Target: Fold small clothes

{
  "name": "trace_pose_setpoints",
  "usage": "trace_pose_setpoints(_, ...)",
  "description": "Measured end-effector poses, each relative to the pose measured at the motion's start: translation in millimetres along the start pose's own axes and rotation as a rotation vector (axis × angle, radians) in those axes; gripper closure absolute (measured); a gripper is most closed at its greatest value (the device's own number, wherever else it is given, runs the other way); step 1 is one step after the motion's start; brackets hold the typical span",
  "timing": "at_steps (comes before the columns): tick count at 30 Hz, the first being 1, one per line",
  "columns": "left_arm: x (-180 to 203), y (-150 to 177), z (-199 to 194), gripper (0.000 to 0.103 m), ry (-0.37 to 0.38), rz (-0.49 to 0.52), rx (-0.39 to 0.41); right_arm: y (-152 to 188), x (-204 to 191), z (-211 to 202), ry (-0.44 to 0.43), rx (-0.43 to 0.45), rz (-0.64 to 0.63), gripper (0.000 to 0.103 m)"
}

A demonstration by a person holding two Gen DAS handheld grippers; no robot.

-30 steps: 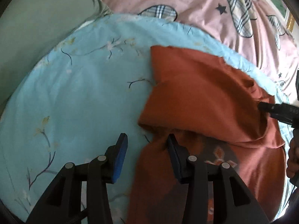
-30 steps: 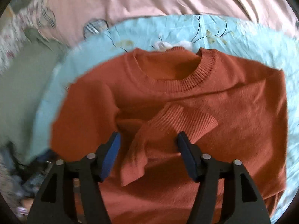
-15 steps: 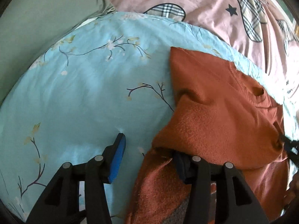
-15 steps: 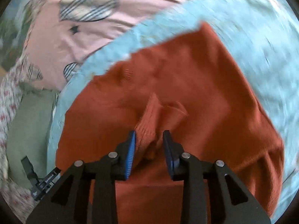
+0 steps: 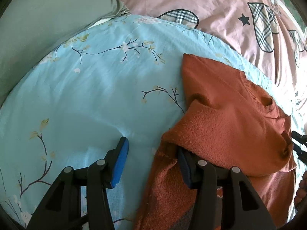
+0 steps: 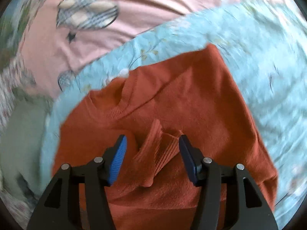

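Observation:
A rust-orange knit sweater (image 5: 220, 130) lies on a light blue floral sheet (image 5: 86, 99), neckline toward the far side. My left gripper (image 5: 151, 145) is open at the sweater's left edge. Its left pad is over bare sheet and its right pad is tucked under a raised fold of the knit. My right gripper (image 6: 153, 137) hovers over the sweater (image 6: 191, 88) with its jaws opening. The ribbed sleeve cuff (image 6: 159, 149) stands crumpled between the pads, and neither pad presses on it. The right gripper's tip (image 5: 298, 141) also shows at the right edge of the left wrist view.
A pink quilt (image 5: 191, 0) with plaid patches and stars lies beyond the sheet. A grey-green pillow (image 5: 38, 19) sits at the far left. Fingers of a hand (image 5: 301, 189) show at the right edge. Bare sheet stretches left of the sweater.
The right gripper pinched the cuff half a second ago and has since widened, leaving it on the sweater's front; its view has rolled. The left gripper's right finger slid under the sweater's fold.

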State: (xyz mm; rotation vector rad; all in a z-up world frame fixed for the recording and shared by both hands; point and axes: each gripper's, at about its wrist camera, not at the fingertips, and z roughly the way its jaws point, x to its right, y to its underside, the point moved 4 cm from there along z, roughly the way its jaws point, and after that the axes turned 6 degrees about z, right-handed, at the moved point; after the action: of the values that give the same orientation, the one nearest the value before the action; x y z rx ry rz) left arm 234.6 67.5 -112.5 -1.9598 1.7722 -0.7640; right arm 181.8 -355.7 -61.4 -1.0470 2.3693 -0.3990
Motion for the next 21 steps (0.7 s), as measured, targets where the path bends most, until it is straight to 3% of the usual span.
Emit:
trace_pose_setpoints(1,-1,0,0,0.051,0.002,-0.001,0.001,1,-1,4,0.002,-0.018,-0.01,0.096)
trace_pose_setpoints(3,-3,0,0,0.051,0.01,-0.008,0.004,-5,1,-6,-0.062,0.039,0.023,0.096)
trace_pose_setpoints(6,-5,0,-1,0.051,0.023,-0.016,0.007,-13,-1,-67,-0.217,0.322,0.041,0.096)
trace_pose_setpoints(8,-5,0,-1,0.051,0.021,-0.018,0.009,-7,12,-84,-0.207,0.383,0.057,0.096)
trace_pose_setpoints(10,-4,0,0,0.051,0.015,-0.014,0.007,1,25,-70,-0.194,0.298,0.07,0.096)
trace_pose_setpoints(12,-4,0,-1,0.051,0.013,-0.014,0.006,18,50,-46,-0.106,0.152,0.129,0.096)
trace_pose_setpoints(14,-5,0,-1,0.051,0.019,-0.019,0.006,31,64,-38,-0.081,0.091,0.176,0.092)
trace_pose_setpoints(16,-6,1,-2,0.051,0.027,-0.028,0.006,36,75,-39,-0.101,0.084,0.24,0.09)
trace_pose_setpoints(19,-6,0,-1,0.051,0.024,-0.025,0.0,28,72,-36,-0.088,0.093,0.22,0.062)
trace_pose_setpoints(20,-6,0,-1,0.051,0.026,-0.026,-0.003,25,69,-30,-0.067,0.073,0.2,0.067)
trace_pose_setpoints(21,-7,-1,-1,0.051,0.032,-0.028,-0.005,23,69,-21,-0.045,0.044,0.178,0.079)
